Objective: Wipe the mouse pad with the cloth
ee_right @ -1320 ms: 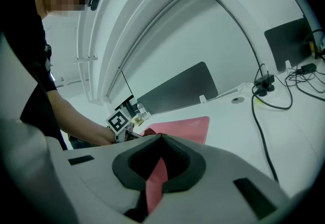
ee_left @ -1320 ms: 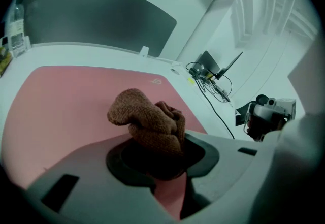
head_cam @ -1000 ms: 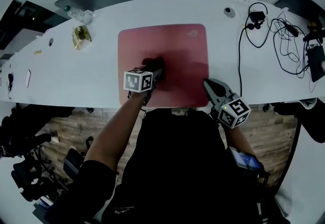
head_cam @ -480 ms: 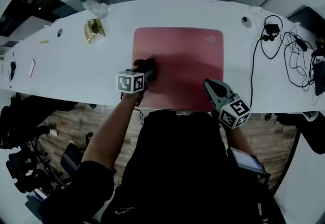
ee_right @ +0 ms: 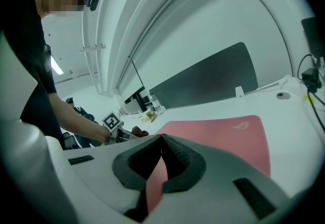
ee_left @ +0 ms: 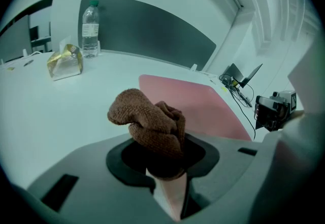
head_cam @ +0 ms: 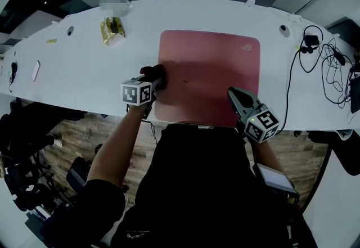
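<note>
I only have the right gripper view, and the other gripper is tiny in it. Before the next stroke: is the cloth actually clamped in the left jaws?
Observer: Yes. The left gripper view shows the left gripper shut on the brown cloth, which bunches up beyond the jaws.
Operator: Where is it relative to the mouse pad?
Observer: In the head view the cloth sits at the mouse pad's left edge, partly over the white desk.
Operator: Anything close on that side?
Observer: No. A yellowish packet lies farther back on the desk, well apart from the pad.
</note>
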The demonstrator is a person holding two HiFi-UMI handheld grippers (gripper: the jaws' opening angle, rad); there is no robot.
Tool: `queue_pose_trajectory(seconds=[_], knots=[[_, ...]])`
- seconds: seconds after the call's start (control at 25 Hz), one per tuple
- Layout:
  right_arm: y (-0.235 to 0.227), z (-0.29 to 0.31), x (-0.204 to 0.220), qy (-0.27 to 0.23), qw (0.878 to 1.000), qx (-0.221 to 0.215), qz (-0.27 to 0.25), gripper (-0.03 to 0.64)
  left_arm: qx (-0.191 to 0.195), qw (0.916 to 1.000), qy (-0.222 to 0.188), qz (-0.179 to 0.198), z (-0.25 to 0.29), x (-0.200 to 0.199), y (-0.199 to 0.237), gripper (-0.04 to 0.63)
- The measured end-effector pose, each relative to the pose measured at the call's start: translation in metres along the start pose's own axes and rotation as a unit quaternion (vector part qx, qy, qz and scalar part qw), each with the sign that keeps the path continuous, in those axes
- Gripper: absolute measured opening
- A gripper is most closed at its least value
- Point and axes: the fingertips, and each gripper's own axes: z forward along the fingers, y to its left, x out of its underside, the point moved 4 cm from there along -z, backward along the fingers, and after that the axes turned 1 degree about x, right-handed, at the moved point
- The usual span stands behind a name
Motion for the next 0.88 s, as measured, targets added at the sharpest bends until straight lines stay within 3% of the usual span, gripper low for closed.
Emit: queue_pose_trajectory(seconds=[0.32,0.48,0.6,0.88], knots=[[0.016,0.022,-0.005,-0.001,1.0,0.013,-0.004,0.025,-0.006,0.9999,-0.01,-0.012,-0.021,0.003,0.055,0.137],[0.02,0.026,-0.003,-0.003,1.0,0.029,-0.001,0.025,0.019,0.9992,-0.03,-0.019,-0.018,0.008,0.084,0.137],[0.025,0.03,0.0,-0.004,0.999,0.04,0.004,0.025,-0.006,0.9992,-0.036,-0.019,-0.037,-0.007,0.092,0.137],[0.033,0.03,0.002,-0.005,0.998,0.061,0.006,0.025,0.001,0.9992,-0.038,0.012,-0.024,-0.022,0.086,0.137]])
